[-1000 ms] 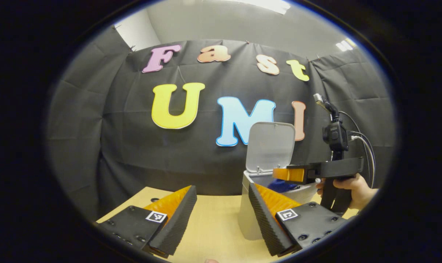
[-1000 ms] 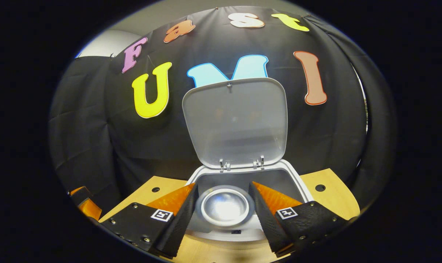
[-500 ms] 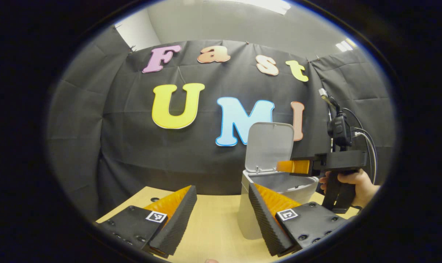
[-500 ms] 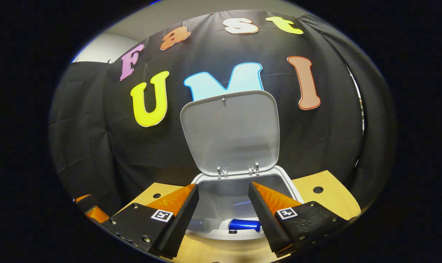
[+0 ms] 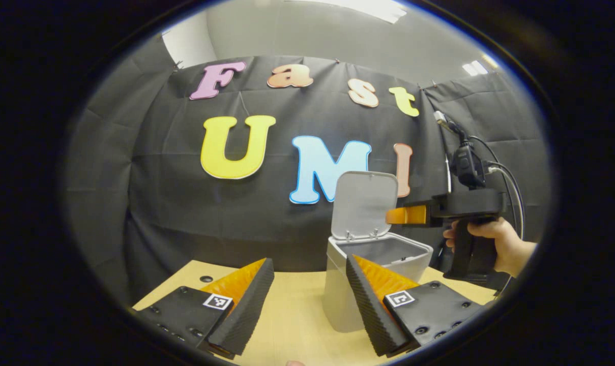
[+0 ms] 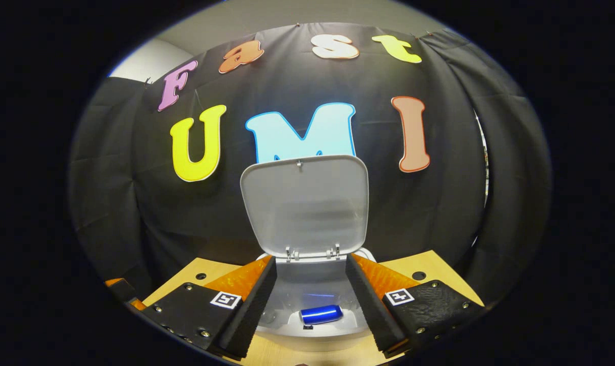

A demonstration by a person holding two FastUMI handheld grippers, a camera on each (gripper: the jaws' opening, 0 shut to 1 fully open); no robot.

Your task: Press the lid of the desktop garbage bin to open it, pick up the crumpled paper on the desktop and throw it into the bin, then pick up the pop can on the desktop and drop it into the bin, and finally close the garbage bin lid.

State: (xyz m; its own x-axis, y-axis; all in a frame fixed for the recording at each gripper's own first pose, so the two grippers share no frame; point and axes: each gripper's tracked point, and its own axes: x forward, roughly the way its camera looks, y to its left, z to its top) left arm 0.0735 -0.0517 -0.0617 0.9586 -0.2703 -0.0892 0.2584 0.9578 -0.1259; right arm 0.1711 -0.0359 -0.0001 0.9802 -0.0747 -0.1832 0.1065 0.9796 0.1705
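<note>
While the left gripper [image 5: 307, 305] idles low over the desk [image 5: 297, 325] with fingers spread and empty, the bin [image 5: 360, 274] stands just beyond it, lid [image 5: 365, 203] upright, and the right gripper [image 5: 406, 215] hovers above its mouth. Over to the right gripper view: fingers [image 6: 254, 300] parted, nothing held, and the can [image 6: 321, 314] lies inside the bin. Closing comes next, I'd say: push the lid's top edge forward and down until it latches.

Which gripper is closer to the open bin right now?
Right. The right gripper hovers just above the bin, open; the left gripper sits off to its side, farther back.
</note>
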